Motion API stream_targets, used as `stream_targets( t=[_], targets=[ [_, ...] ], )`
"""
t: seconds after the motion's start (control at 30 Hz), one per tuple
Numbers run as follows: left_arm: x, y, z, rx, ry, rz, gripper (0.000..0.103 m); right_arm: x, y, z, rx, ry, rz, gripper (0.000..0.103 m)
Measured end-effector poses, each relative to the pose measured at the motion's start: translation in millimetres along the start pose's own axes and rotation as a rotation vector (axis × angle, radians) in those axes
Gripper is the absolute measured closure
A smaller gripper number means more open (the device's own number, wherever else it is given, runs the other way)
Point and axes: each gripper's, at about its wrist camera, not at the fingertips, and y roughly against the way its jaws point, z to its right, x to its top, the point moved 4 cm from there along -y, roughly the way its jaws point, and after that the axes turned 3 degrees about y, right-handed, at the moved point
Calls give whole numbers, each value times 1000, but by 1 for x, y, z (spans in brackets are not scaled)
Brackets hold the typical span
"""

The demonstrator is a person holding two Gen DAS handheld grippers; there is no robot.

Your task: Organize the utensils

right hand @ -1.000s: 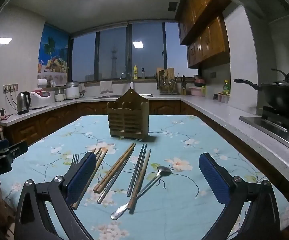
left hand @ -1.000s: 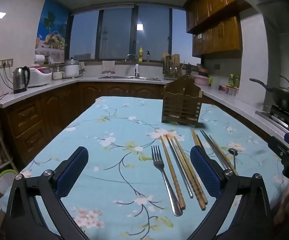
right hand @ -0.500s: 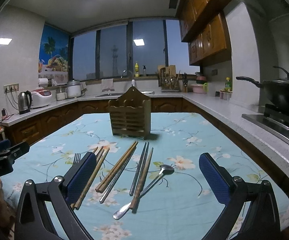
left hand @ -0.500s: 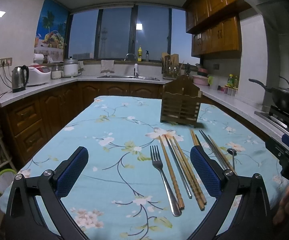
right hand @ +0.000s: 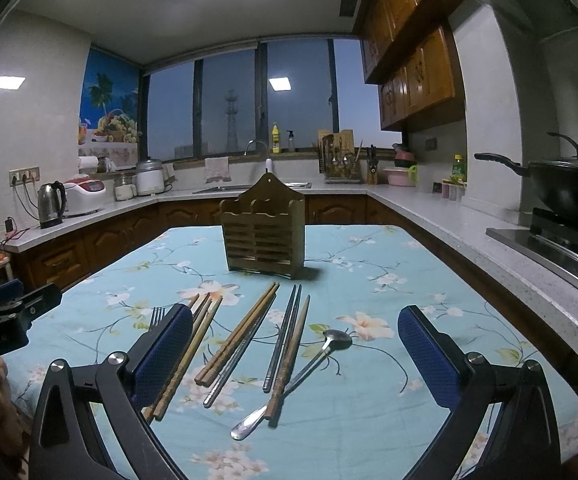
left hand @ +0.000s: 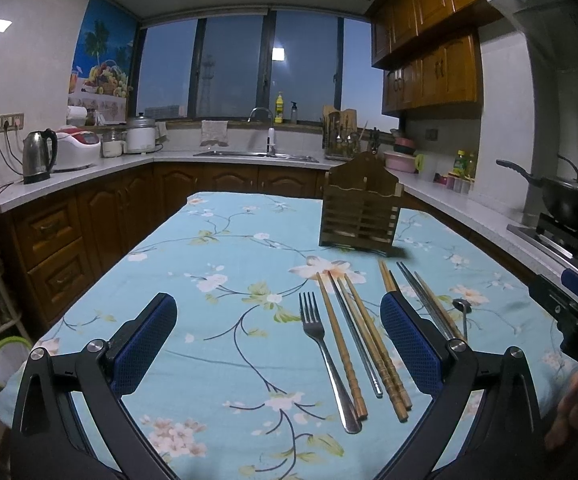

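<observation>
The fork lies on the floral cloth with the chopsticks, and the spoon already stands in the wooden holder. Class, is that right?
Not quite. The spoon lies on the cloth beside the chopsticks, as the right wrist view shows; the fork lies there too, short of the wooden holder.

The left gripper (left hand: 277, 344) fills the lower part of its own view, jaws spread wide, blue pads (left hand: 145, 346) facing inward — nothing between them. The right gripper (right hand: 295, 354) sits likewise, low in frame, jaws wide apart and empty — a bare hand (left hand: 569, 412) shows at lower right.
</observation>
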Motion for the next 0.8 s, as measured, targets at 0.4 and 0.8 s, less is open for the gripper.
stream_targets(
  t=[0.4, 0.8],
  targets=[
    [-1, -3, 2, -3, 1, -2, 0, 2, 0, -1, 2, 0, 1, 0],
    [-3, -6, 6, -7, 2, -5, 0, 2, 0, -1, 5, -4, -1, 0]
  ],
)
